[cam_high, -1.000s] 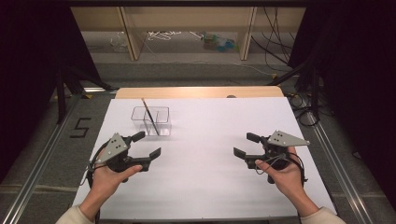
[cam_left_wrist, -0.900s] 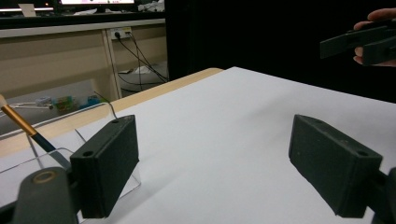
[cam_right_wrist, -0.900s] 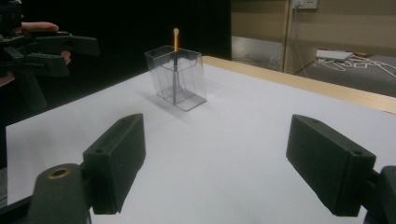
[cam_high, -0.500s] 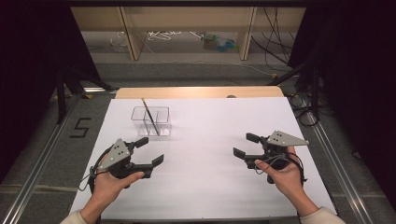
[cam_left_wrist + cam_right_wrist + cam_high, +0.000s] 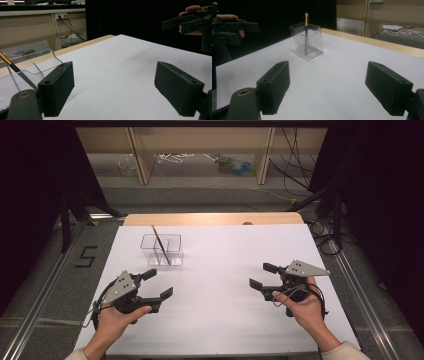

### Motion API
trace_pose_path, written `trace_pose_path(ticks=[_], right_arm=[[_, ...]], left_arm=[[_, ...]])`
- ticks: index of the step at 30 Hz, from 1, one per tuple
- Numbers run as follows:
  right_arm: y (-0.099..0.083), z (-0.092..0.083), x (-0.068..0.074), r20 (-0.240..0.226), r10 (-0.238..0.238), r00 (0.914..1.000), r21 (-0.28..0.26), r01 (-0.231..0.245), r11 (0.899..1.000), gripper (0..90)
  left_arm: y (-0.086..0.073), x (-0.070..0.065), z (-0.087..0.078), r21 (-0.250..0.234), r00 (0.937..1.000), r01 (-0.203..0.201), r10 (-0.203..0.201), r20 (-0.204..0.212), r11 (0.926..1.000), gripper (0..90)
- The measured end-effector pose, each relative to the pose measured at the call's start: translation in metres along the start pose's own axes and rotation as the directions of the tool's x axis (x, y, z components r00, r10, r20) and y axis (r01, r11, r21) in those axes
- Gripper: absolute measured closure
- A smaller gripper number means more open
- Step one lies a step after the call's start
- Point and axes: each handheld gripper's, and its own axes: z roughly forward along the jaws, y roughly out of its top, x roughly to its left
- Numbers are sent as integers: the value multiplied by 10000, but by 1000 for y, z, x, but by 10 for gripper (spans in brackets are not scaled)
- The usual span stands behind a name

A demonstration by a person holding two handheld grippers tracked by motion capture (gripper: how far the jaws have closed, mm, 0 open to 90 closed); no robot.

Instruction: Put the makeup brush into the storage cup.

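Fingers of left gripper (image 5: 156, 284) apart; clear box (image 5: 22, 72) cut off.

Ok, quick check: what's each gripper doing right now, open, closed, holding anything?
Left gripper: open, holding nothing, above the white table near the clear box.
Right gripper: open, holding nothing.

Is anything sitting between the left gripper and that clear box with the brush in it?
Nothing visible. The left gripper hangs open just short of the clear box, with bare white table between them. The brush leans inside the box. The right gripper is far off to the side, open, out of that path.
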Motion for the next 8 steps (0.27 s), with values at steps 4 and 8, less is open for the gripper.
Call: trace_pose_path(ticks=[4,8], right_arm=[[0,0,0,39,7,10000,78,-8,10000,207],[0,0,0,75,5,10000,105,-6,9999,207]], left_arm=[[-1,0,2,-30,9999,161,-161,36,9999,161],[-2,1,2,84,10000,51,-51,60,10000,163]])
